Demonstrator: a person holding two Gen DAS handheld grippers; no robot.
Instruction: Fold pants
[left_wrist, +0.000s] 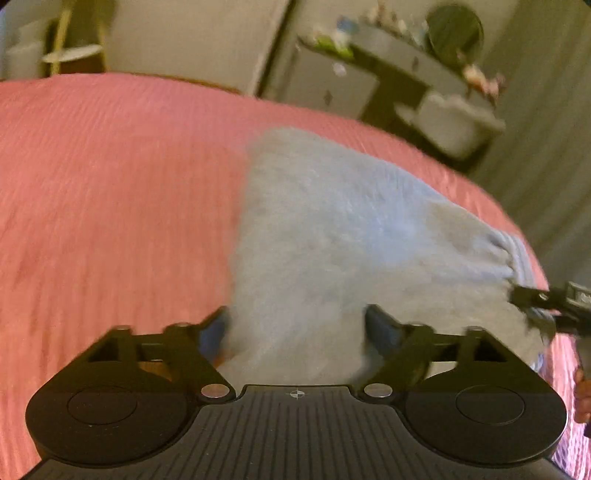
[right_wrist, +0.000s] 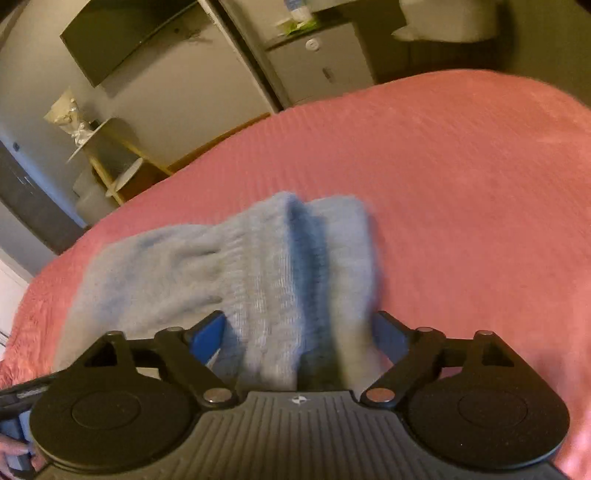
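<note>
Light blue fleece pants (left_wrist: 332, 229) lie on a pink bedspread (left_wrist: 110, 184). My left gripper (left_wrist: 295, 328) has its jaws apart with pant fabric bunched between the blue pads; the frame is blurred. My right gripper (right_wrist: 299, 332) also has its jaws wide, with the ribbed waistband (right_wrist: 280, 280) of the pants (right_wrist: 166, 266) running between them. The right gripper's tip shows in the left wrist view (left_wrist: 532, 299) at the pants' ribbed edge. The bedspread (right_wrist: 461, 184) fills the right wrist view too.
Beyond the bed stand a white cabinet (left_wrist: 332, 85), a dark desk with clutter (left_wrist: 406, 55), and a wooden shelf stand (right_wrist: 110, 162). A dark wall-mounted screen (right_wrist: 122, 37) hangs on the far wall. Grey curtain (left_wrist: 546, 147) hangs at right.
</note>
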